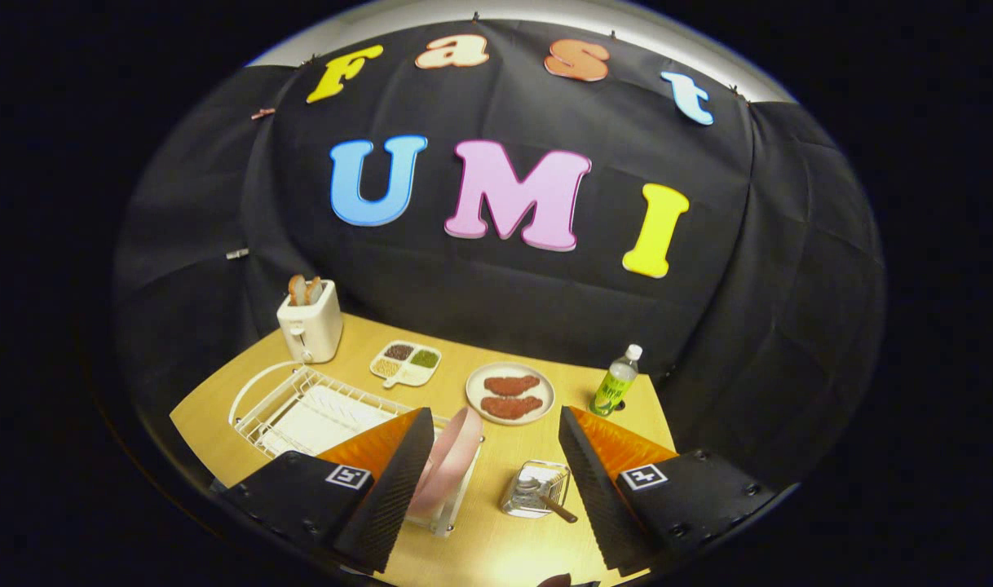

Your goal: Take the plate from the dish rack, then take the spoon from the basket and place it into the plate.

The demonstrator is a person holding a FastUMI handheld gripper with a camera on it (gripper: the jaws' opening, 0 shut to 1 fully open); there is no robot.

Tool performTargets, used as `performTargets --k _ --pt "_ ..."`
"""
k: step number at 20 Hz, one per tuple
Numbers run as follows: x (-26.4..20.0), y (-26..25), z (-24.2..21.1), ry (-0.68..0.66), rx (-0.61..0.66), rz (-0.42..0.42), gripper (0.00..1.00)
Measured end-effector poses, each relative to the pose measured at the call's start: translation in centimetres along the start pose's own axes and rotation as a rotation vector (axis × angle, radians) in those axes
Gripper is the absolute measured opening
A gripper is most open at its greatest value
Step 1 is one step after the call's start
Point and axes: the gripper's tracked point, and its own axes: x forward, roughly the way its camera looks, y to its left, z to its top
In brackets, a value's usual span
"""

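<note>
My tongs (492, 481) hang wide open over the near edge of the desk (505, 562), holding nothing. The round pink plate (447, 469), smooth and glossy-looking, stands on edge in a clear slotted holder at the near end of the white wire dish rack (301, 408), just beside my left finger (390, 481) and inside the gap. The small wire-mesh basket (537, 487) sits near my right finger, with a metal spoon (545, 499) in it, its brown handle poking out toward me.

I judge the plate the risky part: its rim looks thin and slick, so if I close off-centre it could pivot or slip, or drag the light holder along. Swinging carelessly, my right finger could clip the basket and tip it. Toward the far edge lie a round plate of reddish meat pieces (510, 394), a green plastic bottle (616, 381), a white divided dish (406, 363) and a white toaster (310, 322).
</note>
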Motion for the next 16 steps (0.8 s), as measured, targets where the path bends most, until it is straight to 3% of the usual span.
performTargets --k 6,8,10,16 --pt "5.0 3.5 -5.1 0.234 0.029 -0.06 0.83" --pt "6.3 4.4 -7.2 0.299 0.088 -0.096 0.67" --pt "7.5 3.7 -8.6 0.338 0.095 -0.154 0.64" --pt "9.3 2.1 -10.3 0.381 0.133 -0.297 0.32"
